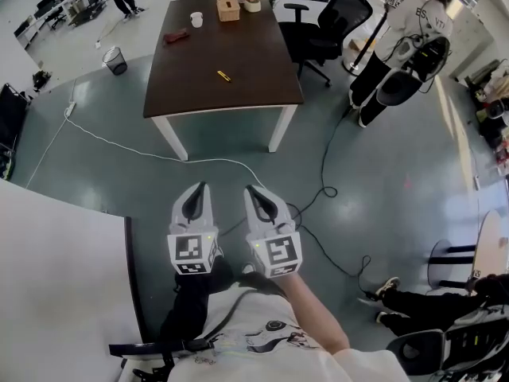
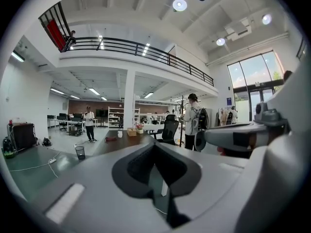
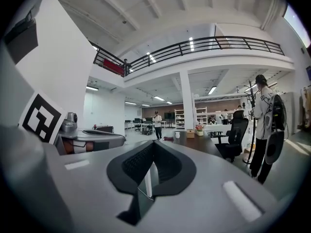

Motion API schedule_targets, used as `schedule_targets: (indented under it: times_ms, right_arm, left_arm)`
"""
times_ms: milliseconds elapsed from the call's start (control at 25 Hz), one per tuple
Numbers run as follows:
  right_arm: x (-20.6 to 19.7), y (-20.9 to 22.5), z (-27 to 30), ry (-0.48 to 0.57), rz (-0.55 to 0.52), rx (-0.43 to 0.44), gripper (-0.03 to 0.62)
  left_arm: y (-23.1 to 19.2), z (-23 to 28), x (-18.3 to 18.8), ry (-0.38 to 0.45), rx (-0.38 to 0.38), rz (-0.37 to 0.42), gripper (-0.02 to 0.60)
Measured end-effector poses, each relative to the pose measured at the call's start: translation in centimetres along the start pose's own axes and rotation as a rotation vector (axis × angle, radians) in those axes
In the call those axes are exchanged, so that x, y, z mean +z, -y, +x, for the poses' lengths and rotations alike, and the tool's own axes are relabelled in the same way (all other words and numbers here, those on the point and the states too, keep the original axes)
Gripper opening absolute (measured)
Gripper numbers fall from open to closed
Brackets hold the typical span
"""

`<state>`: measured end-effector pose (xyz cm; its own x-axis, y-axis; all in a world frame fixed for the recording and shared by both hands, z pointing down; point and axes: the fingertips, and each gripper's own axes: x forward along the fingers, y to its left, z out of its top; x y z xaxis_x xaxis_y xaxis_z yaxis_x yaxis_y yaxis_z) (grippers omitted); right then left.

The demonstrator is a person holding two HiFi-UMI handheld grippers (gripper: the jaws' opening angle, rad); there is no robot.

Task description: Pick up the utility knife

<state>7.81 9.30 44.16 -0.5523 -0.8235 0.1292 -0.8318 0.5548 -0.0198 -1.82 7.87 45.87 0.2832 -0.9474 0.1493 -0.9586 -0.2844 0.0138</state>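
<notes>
The utility knife (image 1: 224,76) is a small yellow object lying near the middle of the dark brown table (image 1: 238,94), far ahead of me in the head view. Both grippers hang low over the floor close to my body, well short of the table. My left gripper (image 1: 202,186) has its jaws together with nothing between them, and so does my right gripper (image 1: 250,189). In the left gripper view the left gripper (image 2: 155,144) points toward the table (image 2: 127,139). The right gripper (image 3: 154,143) does the same in the right gripper view. The knife is too small to make out there.
On the table's far end stand a tissue box (image 1: 228,8), a white cup (image 1: 196,19), a flower pot (image 1: 252,2) and a red item (image 1: 176,36). A black office chair (image 1: 330,22) and a standing person (image 1: 406,30) are at its right. A cable (image 1: 159,153) crosses the floor; a white surface (image 1: 56,277) lies at my left.
</notes>
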Motion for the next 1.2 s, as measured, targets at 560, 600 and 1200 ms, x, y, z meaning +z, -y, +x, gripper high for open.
schedule_targets:
  times_ms: [560, 600, 1200]
  right_arm:
    - [1.2, 3.3, 12.5, -0.014, 0.008, -0.070, 0.002]
    - [1.4, 3.5, 13.4, -0.018, 0.008, -0.074, 0.002]
    - [0.4, 8.2, 23.2, -0.087, 0.048, -0.057, 0.002]
  left_arm:
    - [-8.1, 10.8, 1.1, -0.006, -0.056, -0.005, -0.003]
    - [-8.9, 11.4, 1.2, -0.012, -0.055, -0.009, -0.004]
    - [-14.6, 20.8, 0.2, -0.103, -0.022, -0.049, -0.004]
